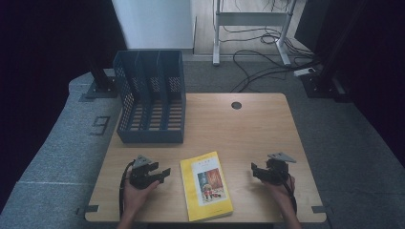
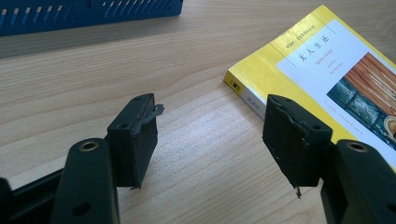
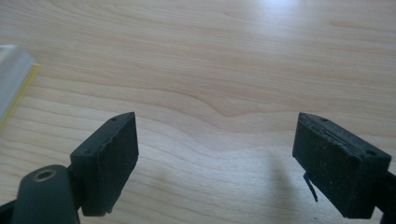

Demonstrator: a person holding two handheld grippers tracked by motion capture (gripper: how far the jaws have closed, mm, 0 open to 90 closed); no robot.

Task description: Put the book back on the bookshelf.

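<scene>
Currently left gripper [image 1: 165, 171] is sitting with jaws spread wide and holding nothing, pointing at the near corner of the yellow book [image 1: 206, 185], which is lying flat, cover up, on the table [image 1: 248, 129] between both hands. Right gripper [image 1: 254, 170] is also gaping, unloaded, resting apart from the book's other long edge. Likely risk: the book is lying flush on the wood, so a jaw may be skating over the cover or just shoving it sideways instead of getting under the edge; a one-corner pinch could fan the pages. Blue file rack [image 1: 150, 95] is standing behind the book, slots facing the person, nothing blocking the path between them.
</scene>
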